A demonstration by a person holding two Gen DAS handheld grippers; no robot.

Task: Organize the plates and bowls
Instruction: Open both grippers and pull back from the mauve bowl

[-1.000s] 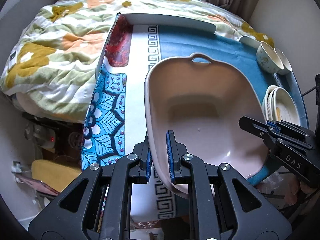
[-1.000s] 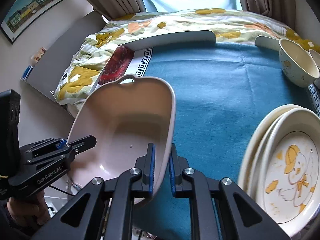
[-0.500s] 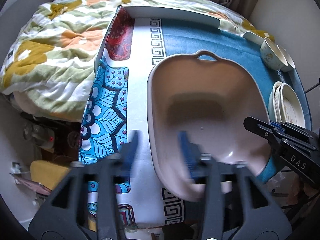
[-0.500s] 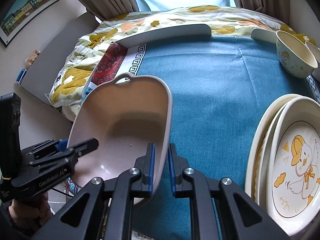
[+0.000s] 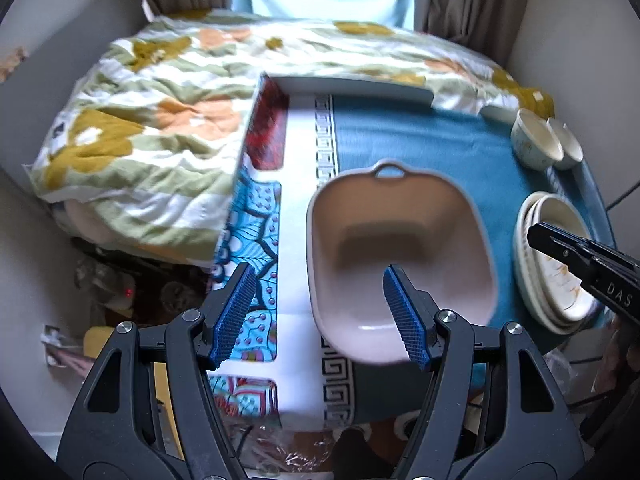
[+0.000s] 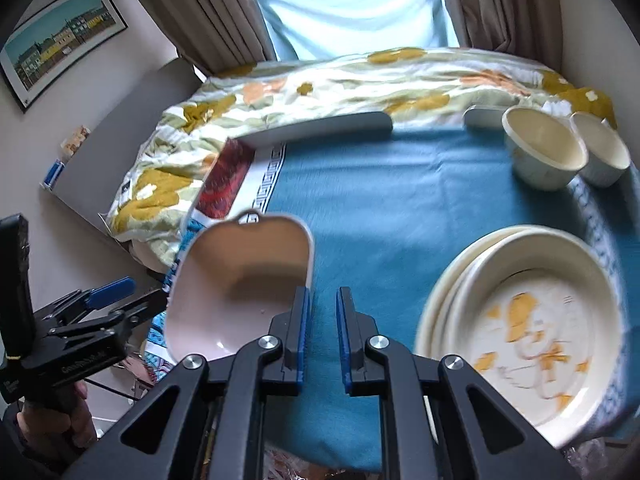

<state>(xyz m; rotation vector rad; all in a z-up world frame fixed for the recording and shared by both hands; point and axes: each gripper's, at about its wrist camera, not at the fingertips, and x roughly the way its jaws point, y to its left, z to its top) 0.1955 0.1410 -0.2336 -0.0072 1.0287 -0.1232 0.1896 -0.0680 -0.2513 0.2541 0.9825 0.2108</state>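
A pale pink basin (image 5: 400, 256) with a small far handle rests on the table's left part; it also shows in the right wrist view (image 6: 240, 276). My left gripper (image 5: 320, 312) is open and pulled back, its fingers wide apart on either side of the basin's near left rim. My right gripper (image 6: 322, 332) is open a little and empty, just right of the basin's rim. A stack of cream plates (image 6: 532, 332) with a duck print lies at the right, and shows in the left wrist view (image 5: 552, 264). Two cream bowls (image 6: 544, 152) stand at the far right.
The table wears a blue cloth (image 6: 400, 200) with a patterned white border (image 5: 298, 200). A floral quilt (image 5: 160, 128) covers the bed behind and left. A grey raised rail (image 6: 320, 130) runs along the table's far edge. Clutter lies on the floor at left.
My left gripper let go of the basin's rim, opened wide and drew back. My right gripper also released the rim, opened slightly and pulled back and up.
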